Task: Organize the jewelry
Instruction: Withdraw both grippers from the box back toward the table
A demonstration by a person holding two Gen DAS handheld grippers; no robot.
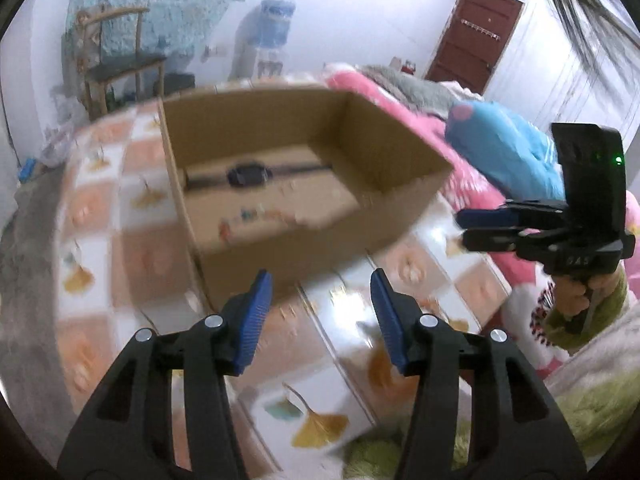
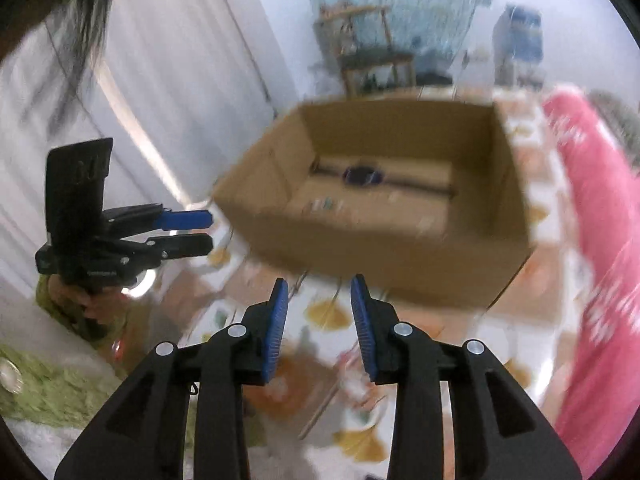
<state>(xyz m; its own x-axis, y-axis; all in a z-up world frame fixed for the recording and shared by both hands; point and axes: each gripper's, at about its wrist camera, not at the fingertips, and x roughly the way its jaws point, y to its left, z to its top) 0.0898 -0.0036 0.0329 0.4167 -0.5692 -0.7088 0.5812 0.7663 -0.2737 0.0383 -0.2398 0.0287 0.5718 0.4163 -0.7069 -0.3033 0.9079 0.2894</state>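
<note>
Item: open brown cardboard box (image 1: 304, 184), flaps absent from view, standing on a tabletop covered with an orange-and-white checked oilcloth printed with yellow ginkgo leaves (image 1: 120, 240).

Contents: one black wristwatch with a dark strap (image 1: 248, 174), lying flat across the far part of the box floor; a scatter of small coloured jewellery pieces (image 1: 244, 220) nearer the front wall, too blurred to tell apart.

Left gripper (image 1: 320, 304): black frame, blue ribbed pads; jaws parted to a moderate gap, nothing between them; poised over the oilcloth just in front of the box.

Right gripper (image 2: 318, 312): same make; jaws parted more narrowly, nothing held; likewise in front of the box, above the cloth. Seen from the left wrist camera it sits at the right of the box, carried by a hand (image 1: 580, 296) in a green sleeve.

Surroundings: pink patterned bedding (image 2: 600, 240) and a blue cushion (image 1: 504, 148) beside the table; wooden chair (image 1: 116, 60), water dispenser (image 1: 268, 36) and dark red door (image 1: 472, 36) behind.
</note>
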